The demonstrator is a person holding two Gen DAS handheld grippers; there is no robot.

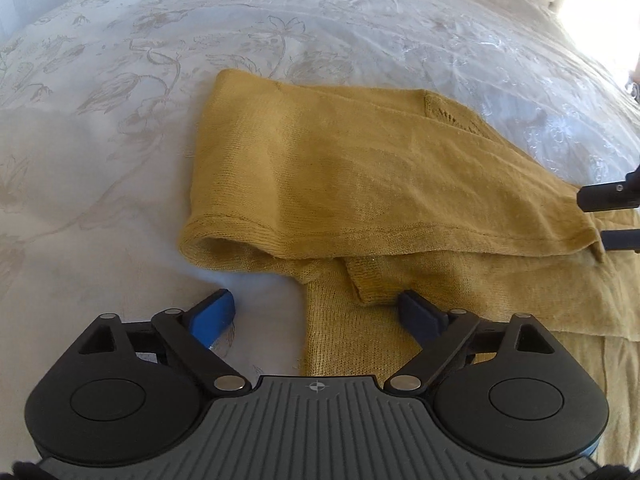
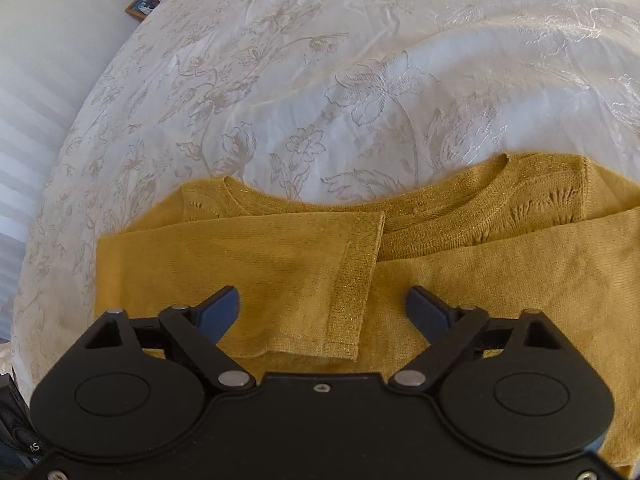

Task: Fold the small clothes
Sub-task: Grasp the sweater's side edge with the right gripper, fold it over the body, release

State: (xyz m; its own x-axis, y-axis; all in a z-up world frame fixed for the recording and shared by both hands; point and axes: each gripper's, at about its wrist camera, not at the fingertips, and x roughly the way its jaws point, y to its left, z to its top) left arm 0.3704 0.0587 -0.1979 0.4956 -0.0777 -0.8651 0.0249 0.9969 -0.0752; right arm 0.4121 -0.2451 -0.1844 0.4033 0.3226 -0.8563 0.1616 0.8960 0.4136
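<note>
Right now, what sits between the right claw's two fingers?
In the right wrist view, the ribbed cuff of the folded-in sleeve lies between the open right claw's fingers, resting on the mustard sweater.

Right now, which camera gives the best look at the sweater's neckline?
The right wrist view: the yellow sweater lies flat on the bedspread with its curved neckline fully visible beyond a folded-in sleeve. The left wrist view shows mostly the sleeves from the side; the neckline isn't visible.

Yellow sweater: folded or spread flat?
Partly folded. The yellow sweater has its sleeve laid across the body, cuff near the neckline; the body isn't folded up.
</note>
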